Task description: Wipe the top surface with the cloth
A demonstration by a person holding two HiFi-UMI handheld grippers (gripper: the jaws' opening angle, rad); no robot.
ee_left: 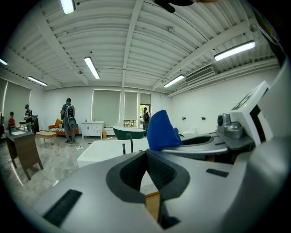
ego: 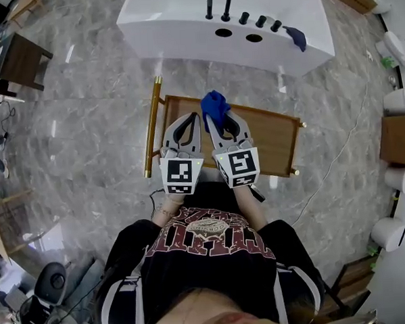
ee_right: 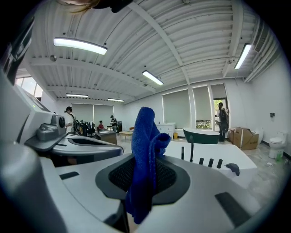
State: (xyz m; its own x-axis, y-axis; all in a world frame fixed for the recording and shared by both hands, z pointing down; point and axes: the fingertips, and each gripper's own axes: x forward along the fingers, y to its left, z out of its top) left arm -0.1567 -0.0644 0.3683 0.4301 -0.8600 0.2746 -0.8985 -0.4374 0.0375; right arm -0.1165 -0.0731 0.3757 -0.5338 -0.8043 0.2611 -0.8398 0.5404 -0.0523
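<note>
Cloth lower end hidden between right gripper jaws. Dark blue item on tub rim: too small to identify.

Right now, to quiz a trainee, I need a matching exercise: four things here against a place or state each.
Things: 1 blue cloth; 2 left gripper; 3 wooden table; 4 white bathtub.
Places or states: A shut, empty; B below both grippers; C clamped in the right gripper; D beyond the table.
Pairs: 1-C; 2-A; 3-B; 4-D.

A white bathtub with black taps stands on a grey marble floor, a dark-blue rag on its rim.
</note>
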